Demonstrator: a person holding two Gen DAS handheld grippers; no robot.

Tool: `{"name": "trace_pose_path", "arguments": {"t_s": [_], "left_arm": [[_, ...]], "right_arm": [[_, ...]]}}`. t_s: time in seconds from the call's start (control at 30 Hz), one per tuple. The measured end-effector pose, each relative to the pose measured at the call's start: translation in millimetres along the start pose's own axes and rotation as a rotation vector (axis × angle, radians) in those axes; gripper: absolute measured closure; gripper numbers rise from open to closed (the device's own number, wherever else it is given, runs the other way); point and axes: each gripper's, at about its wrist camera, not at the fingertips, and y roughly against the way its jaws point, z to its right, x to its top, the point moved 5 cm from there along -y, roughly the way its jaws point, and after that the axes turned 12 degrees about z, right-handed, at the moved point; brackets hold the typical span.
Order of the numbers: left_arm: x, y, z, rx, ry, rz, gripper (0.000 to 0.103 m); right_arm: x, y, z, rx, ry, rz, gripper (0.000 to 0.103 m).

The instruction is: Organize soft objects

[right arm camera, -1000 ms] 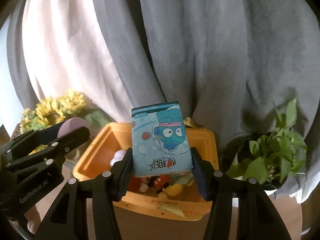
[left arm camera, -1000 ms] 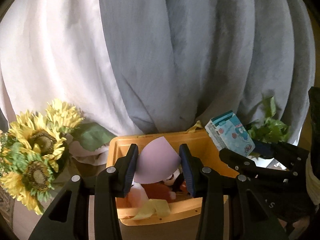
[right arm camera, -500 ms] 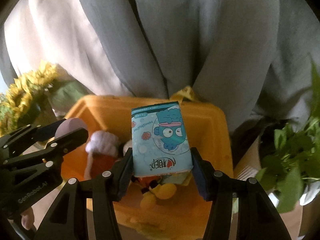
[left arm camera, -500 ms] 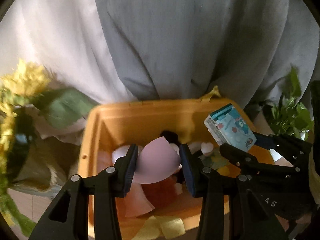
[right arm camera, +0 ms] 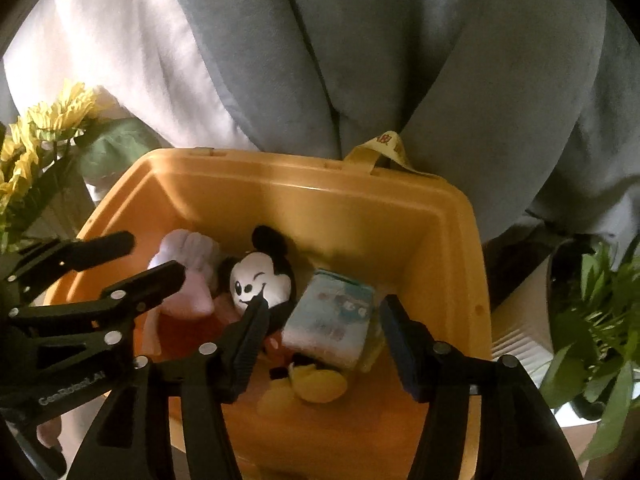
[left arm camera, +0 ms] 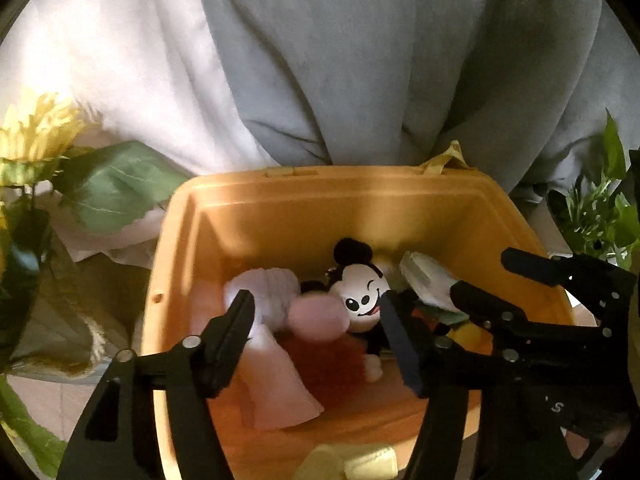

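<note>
Both grippers hang over the open yellow bin (right arm camera: 280,196), which is the collecting place for the soft things, and both stand wide with nothing between their jaws. The left gripper (left arm camera: 316,328) is spread above the bin's left half; a pink pad (left arm camera: 318,318) shows blurred in the gap, clear of both fingers, so it looks dropped or just landing among the toys rather than held. The right gripper (right arm camera: 324,328) is spread above the bin's right half, and the blue tissue pack (right arm camera: 332,312) lies tilted below it, leaning on the Mickey plush (right arm camera: 260,280) at the bin's middle, touching neither finger. A white plush (right arm camera: 188,252) sits left of Mickey, a yellow toy (right arm camera: 316,384) at the bin's near side, and a pale pink cloth (left arm camera: 276,384) drapes toward the near left corner. Sunflowers (right arm camera: 48,120) stand left of the bin and a green plant (right arm camera: 596,320) to its right, both outside it and likely not part of the sorting. The grippers open wide, I judge, so the soft pieces fall free without snagging; both items appear delivered.
</note>
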Motion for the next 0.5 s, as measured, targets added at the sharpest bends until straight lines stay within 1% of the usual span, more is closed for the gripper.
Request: {"name": "trace_pose_path", "arguments": {"t_s": [0.07,0.13,0.27,0.37,0.43,0.5], "left_arm": [[3,10,-1,0.021,-0.001,0.022,0.037],[5,26,-3,0.052,-0.002,0.052,0.032],[3,65,-1,0.109,-0.033,0.117,0.027],[-2,98,0,0.131,-0.035,0.169,0.018],[-7,123,1,0.150,-0.033,0.205,0.006],[-14,149,3,0.165,-0.031,0.235,0.003]], "right_arm": [[1,3,1,-0.002,-0.003,0.005,0.042],[2,10,3,-0.012,-0.008,0.020,0.042],[4,37,5,-0.044,-0.032,0.065,0.042],[2,74,4,-0.071,-0.063,0.124,0.042],[-1,97,3,-0.089,-0.079,0.160,0.042],[-4,117,-1,-0.092,-0.101,0.184,0.040]]}}
